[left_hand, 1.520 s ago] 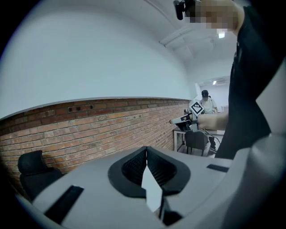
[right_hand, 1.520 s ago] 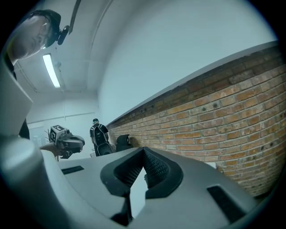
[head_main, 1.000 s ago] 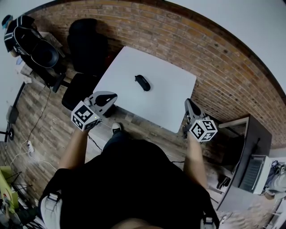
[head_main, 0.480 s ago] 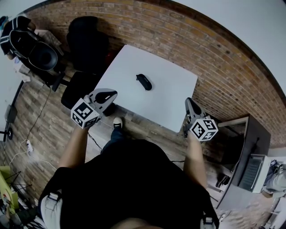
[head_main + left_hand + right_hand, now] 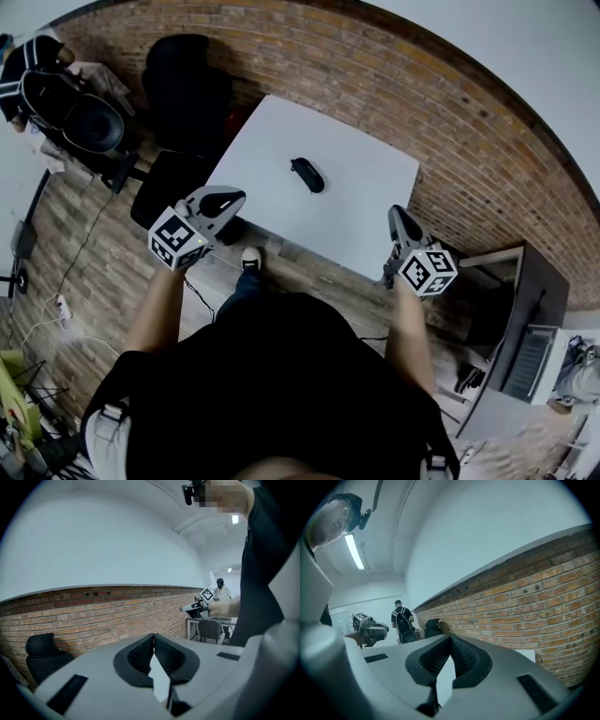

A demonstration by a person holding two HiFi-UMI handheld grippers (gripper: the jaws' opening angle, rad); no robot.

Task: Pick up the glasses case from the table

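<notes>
A small black glasses case (image 5: 307,174) lies near the middle of a white table (image 5: 366,225), seen only in the head view. My left gripper (image 5: 228,199) hangs before the table's near left edge, jaws together and empty. Off the near right corner, my right gripper (image 5: 395,217) is also shut with nothing in it. In the left gripper view the left gripper (image 5: 153,636) shows closed jaws against a brick wall; the right gripper (image 5: 183,608) appears far off. The right gripper view has its own right gripper (image 5: 450,638) shut, with the left gripper (image 5: 385,629) at the far left.
Two black office chairs (image 5: 187,94) stand left of the table by the brick wall (image 5: 450,122). A person with a backpack (image 5: 56,89) stands at far left. A dark desk with a laptop (image 5: 530,361) is at right. Cables lie on the wooden floor (image 5: 56,309).
The table and case have shifted slightly right and down in the head view, as the person steps a little closer. Both grippers stay shut at the same spots.
</notes>
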